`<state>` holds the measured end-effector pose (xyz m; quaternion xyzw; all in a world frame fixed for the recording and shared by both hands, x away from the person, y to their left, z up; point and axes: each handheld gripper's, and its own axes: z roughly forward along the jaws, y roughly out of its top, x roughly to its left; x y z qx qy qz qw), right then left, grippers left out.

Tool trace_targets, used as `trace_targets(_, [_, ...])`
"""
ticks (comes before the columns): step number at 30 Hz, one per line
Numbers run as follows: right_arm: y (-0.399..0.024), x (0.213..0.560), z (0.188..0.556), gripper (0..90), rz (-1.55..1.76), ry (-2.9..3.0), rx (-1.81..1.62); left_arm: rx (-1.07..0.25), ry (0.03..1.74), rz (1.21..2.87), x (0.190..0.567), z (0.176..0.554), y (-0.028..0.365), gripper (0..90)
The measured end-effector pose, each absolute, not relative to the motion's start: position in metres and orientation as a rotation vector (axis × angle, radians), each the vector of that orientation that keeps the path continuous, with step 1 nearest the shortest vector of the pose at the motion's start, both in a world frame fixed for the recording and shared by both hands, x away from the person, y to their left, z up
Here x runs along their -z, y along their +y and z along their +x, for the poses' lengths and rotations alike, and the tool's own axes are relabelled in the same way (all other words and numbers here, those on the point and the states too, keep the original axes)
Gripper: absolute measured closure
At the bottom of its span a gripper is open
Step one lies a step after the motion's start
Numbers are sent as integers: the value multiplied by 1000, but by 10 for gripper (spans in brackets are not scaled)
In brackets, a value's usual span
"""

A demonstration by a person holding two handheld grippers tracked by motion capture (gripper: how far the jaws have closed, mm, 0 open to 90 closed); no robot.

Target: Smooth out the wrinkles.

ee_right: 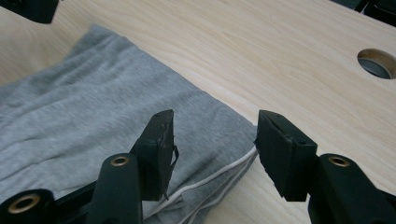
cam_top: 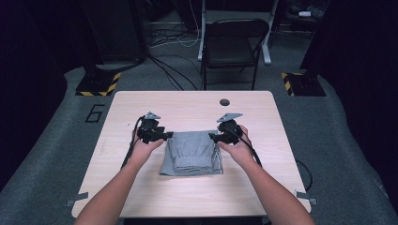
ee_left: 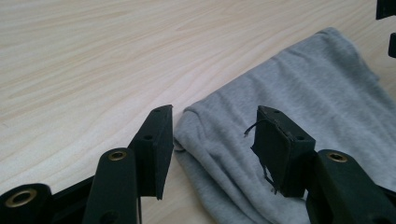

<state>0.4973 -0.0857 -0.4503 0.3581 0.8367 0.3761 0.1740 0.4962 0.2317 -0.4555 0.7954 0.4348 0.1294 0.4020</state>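
Left gripper, right gripper agape over grey garment (unlabelled); floor marking reads "6".

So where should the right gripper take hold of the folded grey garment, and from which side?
Probably at its far right corner, coming in from the right edge. The folded grey garment lies flat on the table, so the stacked layers and white cord at that edge give the open right gripper something to pinch.
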Motion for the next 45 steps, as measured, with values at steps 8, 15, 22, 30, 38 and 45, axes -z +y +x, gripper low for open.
trace_targets(8, [-93,432,472,447,953,2423,-1104,-274,1009,2004,435,466,233,470])
trace_targets(15, [-97,419,445,423,903,2457,-1156,-244,971,2016,424,438,242,465])
trace_targets(22, [-106,413,418,401,904,2475,-1180,-259,967,2007,416,412,258,460])
trace_targets(30, [-129,413,394,406,898,2441,-1170,-291,981,2005,421,384,276,459])
trace_targets(38, [-149,430,378,407,951,2419,-1168,-275,1030,1959,435,360,294,455])
trace_targets(45, [-158,448,363,407,1001,2396,-1154,-249,1086,1928,457,346,304,454])
